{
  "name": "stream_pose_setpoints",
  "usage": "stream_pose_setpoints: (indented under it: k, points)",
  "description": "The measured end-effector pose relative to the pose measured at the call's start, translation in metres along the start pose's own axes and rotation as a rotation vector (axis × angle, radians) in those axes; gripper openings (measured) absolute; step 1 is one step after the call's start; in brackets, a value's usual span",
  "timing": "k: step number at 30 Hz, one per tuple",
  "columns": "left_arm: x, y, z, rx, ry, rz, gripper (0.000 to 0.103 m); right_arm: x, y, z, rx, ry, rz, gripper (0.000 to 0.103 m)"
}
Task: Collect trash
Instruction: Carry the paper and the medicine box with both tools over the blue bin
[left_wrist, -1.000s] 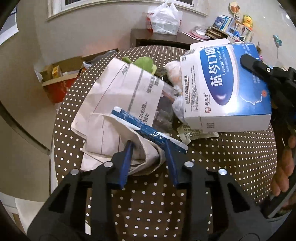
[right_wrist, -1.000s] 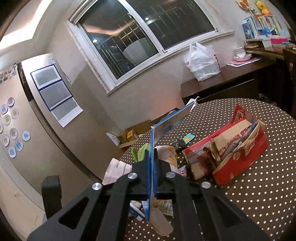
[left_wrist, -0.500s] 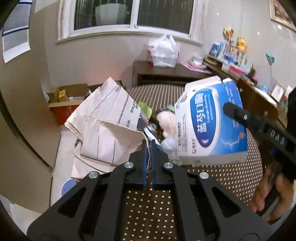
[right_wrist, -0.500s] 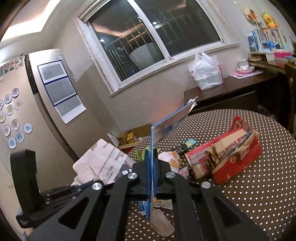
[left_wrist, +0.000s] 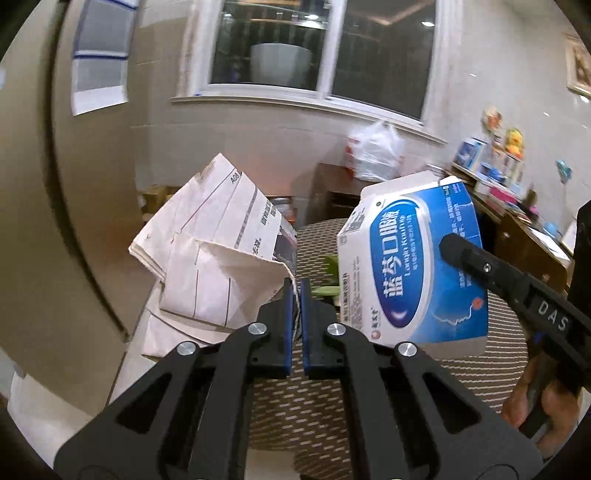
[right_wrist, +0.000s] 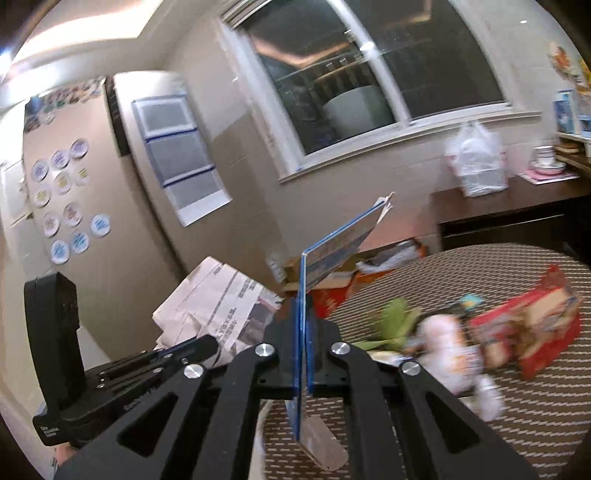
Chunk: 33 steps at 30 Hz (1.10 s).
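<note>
The left gripper's (left_wrist: 294, 295) fingers (left_wrist: 287, 317) are pressed together on a corner of the crumpled newspaper (left_wrist: 218, 254), which is pinched between the blue pads and hangs up and to the left of them, clear of the tabletop (left_wrist: 461, 354). The newspaper is a creased, folded bundle of white sheets with grey ruled lines and dark print, its layers fanning out loosely.

The right gripper's (right_wrist: 303, 314) fingers (right_wrist: 295, 332) are clamped on a flattened blue-and-white carton (right_wrist: 332, 251), held edge-on between the pads, so that it rises above the fingertips and also pokes out below them. In the left wrist view the same carton (left_wrist: 417, 266) shows its broad face: white panels, a blue oval with white lettering, one end flap open, held in the air to the right of the newspaper and above the tabletop's edge.

Beyond, on the brown dotted tabletop, lie green leafy scraps (right_wrist: 395, 325), a pale crumpled wrapper (right_wrist: 450, 354) and a red box (right_wrist: 532, 325) stuffed with paper, all blurred.
</note>
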<state>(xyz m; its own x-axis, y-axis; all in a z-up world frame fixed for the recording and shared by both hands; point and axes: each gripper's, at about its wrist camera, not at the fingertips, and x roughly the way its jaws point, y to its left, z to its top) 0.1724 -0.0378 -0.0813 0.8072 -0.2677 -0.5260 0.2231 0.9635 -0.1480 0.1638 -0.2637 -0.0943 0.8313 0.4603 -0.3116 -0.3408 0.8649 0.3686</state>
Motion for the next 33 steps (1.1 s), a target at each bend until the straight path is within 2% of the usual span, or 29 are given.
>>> stream_pose_setpoints:
  k: [7,11,14,19,25,30,33]
  points:
    - [-0.001,0.108,-0.026,-0.135,0.036,0.152,0.004,0.093,0.082,-0.040,-0.061,0.160,0.124,0.004]
    - [0.012,0.174,-0.050,-0.232,0.081,0.247,0.004,0.148,0.117,-0.072,-0.085,0.254,0.141,0.004]
    - [0.028,0.214,-0.069,-0.293,0.127,0.287,0.004,0.193,0.131,-0.099,-0.091,0.334,0.128,0.004]
    - [0.068,0.259,-0.096,-0.354,0.210,0.317,0.004,0.259,0.135,-0.141,-0.089,0.446,0.085,0.004]
    - [0.121,0.297,-0.123,-0.402,0.302,0.300,0.004,0.329,0.129,-0.178,-0.074,0.530,0.037,0.004]
    - [0.144,0.324,-0.142,-0.427,0.347,0.299,0.004,0.366,0.123,-0.199,-0.059,0.566,0.008,0.007]
    - [0.152,0.329,-0.148,-0.433,0.366,0.298,0.004,0.372,0.120,-0.203,-0.062,0.570,-0.021,0.010]
